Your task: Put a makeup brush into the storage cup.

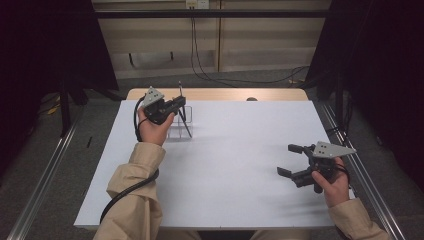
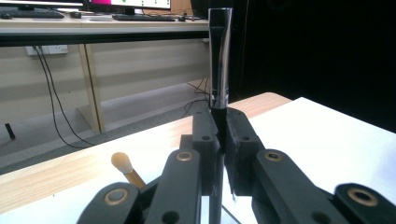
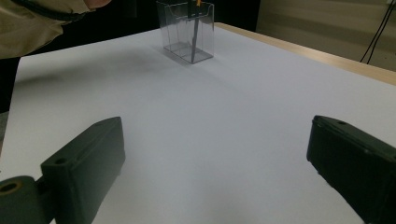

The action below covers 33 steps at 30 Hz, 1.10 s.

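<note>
- No text, label, brand, number or sign can be read in any of the three views.
- The monitor (image 2: 130, 3) at the top of the left gripper view shows coloured patches on its screen, too small and too cut off to read.
- The wall socket plate (image 2: 45, 49) in that view bears no legible marking.
- The black and silver handle (image 2: 219, 56) standing up in that view carries no print that can be made out.
- The clear plastic holder (image 3: 187, 30) near the far edge of the surface (image 3: 224, 116) has no visible lettering.
</note>
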{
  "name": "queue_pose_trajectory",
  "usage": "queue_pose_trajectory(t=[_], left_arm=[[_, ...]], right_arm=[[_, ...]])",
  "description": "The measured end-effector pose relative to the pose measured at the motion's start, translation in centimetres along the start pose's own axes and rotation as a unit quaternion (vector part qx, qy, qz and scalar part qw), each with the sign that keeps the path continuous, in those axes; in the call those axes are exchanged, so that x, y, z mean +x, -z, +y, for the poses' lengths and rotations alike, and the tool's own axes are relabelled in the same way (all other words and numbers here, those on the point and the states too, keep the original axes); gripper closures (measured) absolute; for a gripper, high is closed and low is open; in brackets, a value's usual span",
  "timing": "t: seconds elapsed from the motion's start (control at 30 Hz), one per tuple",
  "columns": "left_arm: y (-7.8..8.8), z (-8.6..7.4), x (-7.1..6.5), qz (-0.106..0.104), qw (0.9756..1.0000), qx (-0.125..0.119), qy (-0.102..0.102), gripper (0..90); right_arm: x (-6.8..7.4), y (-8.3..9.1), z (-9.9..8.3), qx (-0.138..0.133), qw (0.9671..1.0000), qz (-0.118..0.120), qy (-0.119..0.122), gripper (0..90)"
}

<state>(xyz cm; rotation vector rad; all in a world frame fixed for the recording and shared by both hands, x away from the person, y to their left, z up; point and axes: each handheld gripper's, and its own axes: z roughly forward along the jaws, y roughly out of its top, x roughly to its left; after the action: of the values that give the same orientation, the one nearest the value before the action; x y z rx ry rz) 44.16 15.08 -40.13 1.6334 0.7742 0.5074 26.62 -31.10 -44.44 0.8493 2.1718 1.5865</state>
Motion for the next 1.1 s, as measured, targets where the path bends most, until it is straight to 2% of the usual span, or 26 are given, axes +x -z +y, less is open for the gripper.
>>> queue_pose_trajectory(t=[0.57,1.1], left_arm=[[0.1,-0.7,0.2,0.003,1.0,0.008,-0.001,83.8],[0.0,-1.4,0.2,0.003,0.9999,0.014,0.009,83.8]], right_arm=[[0.0,0.0,0.0,0.001,1.0,0.0,0.0,4.0],[0.0,0.0,0.0,0.0,1.0,0.001,-0.001,4.0]])
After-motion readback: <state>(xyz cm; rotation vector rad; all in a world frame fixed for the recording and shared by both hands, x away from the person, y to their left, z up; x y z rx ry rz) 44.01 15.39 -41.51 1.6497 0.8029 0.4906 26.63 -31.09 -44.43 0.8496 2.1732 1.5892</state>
